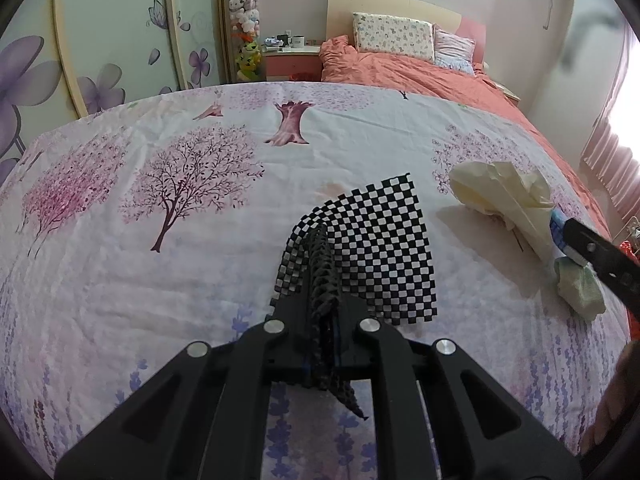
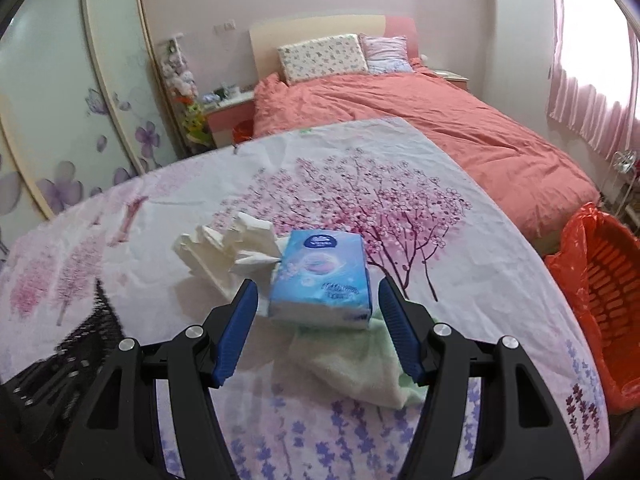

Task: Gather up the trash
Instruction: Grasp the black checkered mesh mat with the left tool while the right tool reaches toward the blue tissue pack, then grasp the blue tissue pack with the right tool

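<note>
I'm pinching the checkered mat (image 1: pixel 384 248) in my left gripper (image 1: pixel 324 280). My right gripper (image 2: pixel 316 300) is hanging open astride the tissue pack (image 2: pixel 320 276).

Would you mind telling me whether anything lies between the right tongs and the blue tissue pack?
Nothing visible does: the right tongs stand open with the tissue pack directly ahead, resting on a pale green cloth.

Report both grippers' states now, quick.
Left gripper: shut on the black-and-white checkered mesh cloth.
Right gripper: open, fingers either side of the blue tissue packet, not pressing it.
</note>
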Action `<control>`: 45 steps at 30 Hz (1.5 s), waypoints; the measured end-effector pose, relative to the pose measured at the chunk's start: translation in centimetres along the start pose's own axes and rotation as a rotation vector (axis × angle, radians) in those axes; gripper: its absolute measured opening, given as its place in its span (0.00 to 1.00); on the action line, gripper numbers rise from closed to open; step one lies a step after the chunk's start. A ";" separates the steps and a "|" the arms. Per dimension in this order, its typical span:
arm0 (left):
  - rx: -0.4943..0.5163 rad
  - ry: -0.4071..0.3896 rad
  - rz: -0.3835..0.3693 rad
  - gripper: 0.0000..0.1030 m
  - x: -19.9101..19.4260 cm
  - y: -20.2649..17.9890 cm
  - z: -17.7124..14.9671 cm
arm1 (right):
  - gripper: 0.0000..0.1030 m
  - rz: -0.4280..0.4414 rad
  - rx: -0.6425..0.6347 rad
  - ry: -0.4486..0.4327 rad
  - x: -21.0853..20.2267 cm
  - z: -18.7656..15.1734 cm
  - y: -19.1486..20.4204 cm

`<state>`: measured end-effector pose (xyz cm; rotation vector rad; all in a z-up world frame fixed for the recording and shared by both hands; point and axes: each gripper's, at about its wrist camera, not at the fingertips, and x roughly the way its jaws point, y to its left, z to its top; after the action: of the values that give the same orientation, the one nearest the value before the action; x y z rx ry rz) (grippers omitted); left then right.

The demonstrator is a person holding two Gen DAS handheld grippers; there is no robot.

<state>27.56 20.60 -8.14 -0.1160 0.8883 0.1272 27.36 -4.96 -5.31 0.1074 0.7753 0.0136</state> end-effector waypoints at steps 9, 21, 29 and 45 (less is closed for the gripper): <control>0.001 0.000 0.002 0.10 0.0 0.0 0.0 | 0.58 -0.014 0.001 0.081 2.0 0.1 0.1; 0.000 0.000 0.005 0.10 0.0 0.1 0.0 | 0.51 0.021 0.021 0.027 0.1 -0.2 -2.0; -0.007 -0.001 -0.005 0.10 -0.1 0.1 0.0 | 0.50 -0.006 0.046 0.002 -1.0 -1.0 -5.2; 0.011 -0.112 -0.103 0.06 -5.3 -1.7 0.2 | 0.50 0.024 0.033 -0.064 -5.4 -2.1 -8.7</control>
<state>24.70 18.61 -3.84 -0.1428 0.7697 0.0319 21.78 -13.73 -3.95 0.1477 0.7102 0.0197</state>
